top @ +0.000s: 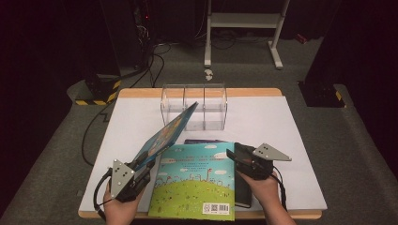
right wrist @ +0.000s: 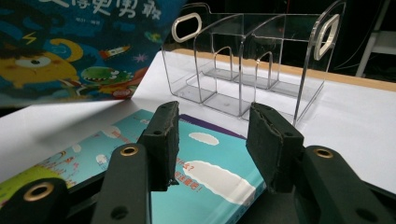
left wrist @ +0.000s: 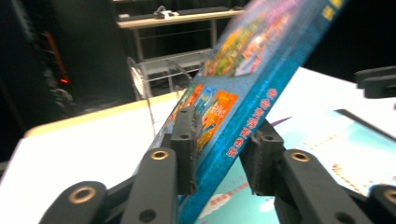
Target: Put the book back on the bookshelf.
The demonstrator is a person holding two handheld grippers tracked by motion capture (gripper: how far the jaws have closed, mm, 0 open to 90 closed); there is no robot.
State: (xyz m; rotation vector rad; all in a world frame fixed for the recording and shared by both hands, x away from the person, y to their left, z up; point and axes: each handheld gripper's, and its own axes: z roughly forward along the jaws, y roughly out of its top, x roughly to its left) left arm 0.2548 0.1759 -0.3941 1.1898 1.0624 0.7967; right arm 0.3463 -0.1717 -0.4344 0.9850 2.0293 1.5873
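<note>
- Green book [top: 195, 185] lies flat at the table's [top: 291, 140] near edge, closest to the camera, its cover showing grass and sky.
- Left tool [top: 141, 171] at the near-left of the table is clamped on the blue book [top: 166, 133]; in the left gripper view its jaws pinch that book [left wrist: 243, 102] by the lower edge.
- Blue book is lifted and tilted, rising from the left tool toward the clear rack [top: 194, 107], its top corner just at the rack's front.
- Right tool [top: 231, 154] sits at the green book's far-right corner, jaws apart and holding nothing; in the right gripper view they stand spread over that book [right wrist: 205, 172].
- Dark book [top: 242, 190] lies under the green one, peeking out along its right side.
- Rack stands upright near the table's far edge, middle, with its compartments bare [right wrist: 243, 70].
</note>
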